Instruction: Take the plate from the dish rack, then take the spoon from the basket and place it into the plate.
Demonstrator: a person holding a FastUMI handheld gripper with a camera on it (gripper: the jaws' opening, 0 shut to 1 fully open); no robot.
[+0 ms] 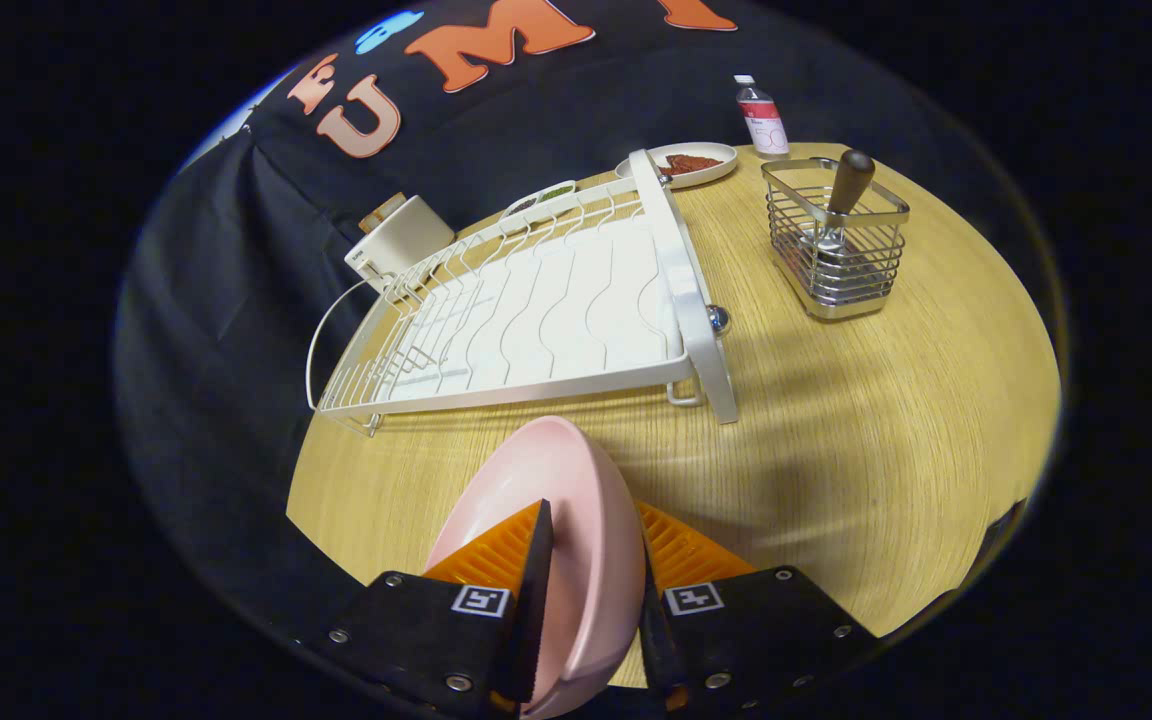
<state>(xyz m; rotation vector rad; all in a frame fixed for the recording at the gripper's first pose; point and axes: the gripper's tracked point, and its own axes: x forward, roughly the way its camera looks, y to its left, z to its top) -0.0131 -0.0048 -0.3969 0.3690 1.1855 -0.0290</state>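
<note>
Gripper [591,560] fingers clamped on the pink plate [556,520], one finger on each face. Plate held on edge, near rim between the fingers, far rim pointing toward the rack [536,320]. It is clear of the rack and hangs over the worktop [836,430].

Handling, judged: plate looks rigid, smooth and glazed, probably ceramic or melamine. Moderate weight, slippery, would chip or break if dropped. The rim pinch is the only practical hold; grip sits well onto the wall, so hold seems secure. Must be tilted flat before setting down.

Rack stands empty, just beyond the plate, left of centre on the worktop.

Basket [836,245] stands far right, well apart from the fingers. Spoon [841,200] stands upright in it, wooden handle up, bowl down behind the wires. Spoon likely light and stiff; exposed handle top is the place to grip, pulling straight up to clear the wires.

Step in hand, judged: plate taken, not yet put down; spoon untouched.
</note>
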